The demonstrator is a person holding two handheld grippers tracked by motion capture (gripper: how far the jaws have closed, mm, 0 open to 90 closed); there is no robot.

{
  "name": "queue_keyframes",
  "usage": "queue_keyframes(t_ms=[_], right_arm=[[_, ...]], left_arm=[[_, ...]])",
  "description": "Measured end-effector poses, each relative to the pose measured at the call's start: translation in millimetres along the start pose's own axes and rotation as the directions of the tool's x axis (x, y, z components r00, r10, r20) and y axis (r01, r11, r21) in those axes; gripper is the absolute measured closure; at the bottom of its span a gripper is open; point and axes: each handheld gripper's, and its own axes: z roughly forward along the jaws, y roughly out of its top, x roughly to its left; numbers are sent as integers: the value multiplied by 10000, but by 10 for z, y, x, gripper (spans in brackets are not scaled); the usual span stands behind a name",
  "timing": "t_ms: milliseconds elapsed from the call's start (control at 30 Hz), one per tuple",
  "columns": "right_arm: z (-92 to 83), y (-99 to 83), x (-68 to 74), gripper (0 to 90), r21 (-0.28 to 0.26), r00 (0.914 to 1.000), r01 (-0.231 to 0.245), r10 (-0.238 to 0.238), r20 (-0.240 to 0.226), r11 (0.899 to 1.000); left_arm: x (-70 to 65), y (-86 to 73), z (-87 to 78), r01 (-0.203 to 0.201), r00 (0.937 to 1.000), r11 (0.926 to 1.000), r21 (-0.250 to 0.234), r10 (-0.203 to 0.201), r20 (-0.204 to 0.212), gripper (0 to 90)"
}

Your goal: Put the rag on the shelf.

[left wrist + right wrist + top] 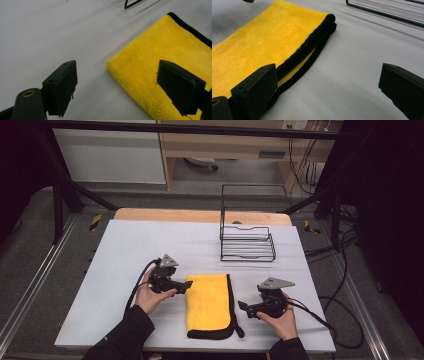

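Yellow cloth (209,304), folded once with a black trim along its edges, lies flat on the white desk (125,250), between the two hands and nearer the front edge than the back. The left tongs (186,286) sit at the cloth's upper left corner with their jaws spread wide; in the left gripper view one jaw stands over bare desk and the other over the yellow pile (160,50), with the cloth's corner between them, and nothing is clamped. Whether the jaw over the cloth touches it cannot be told. The right tongs (242,307) point at the cloth's right, black-trimmed edge, also wide open and holding nothing; in the right gripper view one jaw is just beside the doubled black border (312,47) and the other is over bare desk, well apart from it. Both views from the tongs cut the cloth off at the frame, so its full outline is seen from the high view alone. Each jaw base is cropped at the bottom of its own view. A black wire rack (248,242) stands at the back right of the desk, well apart from the cloth; only a short piece of its base wire appears in the views from the tongs. Counted: one cloth, one rack, two tongs, two hands, each with a dark sleeve and a cable trailing from it.
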Motion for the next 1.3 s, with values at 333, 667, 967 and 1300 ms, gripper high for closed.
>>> queue_keyframes(t_ms=[333,667,967,1300], right_arm=[[10,-3,1,30,30,10000,9,-9,-30,10000],[20,-2,-8,30,72,10000,12,-11,-34,10000],[30,15,-17,46,-45,9997,-214,213,-145,9998],[133,148,-50,65,-254,9976,-681,679,-95,9974]], left_arm=[[67,-43,130,774,9970,9969,158,-776,69,429],[86,-56,285,1166,9931,9927,320,-1170,102,584],[53,-57,323,1235,9919,9915,406,-1246,244,688],[-17,-51,335,1044,9945,9935,462,-1049,82,782]])
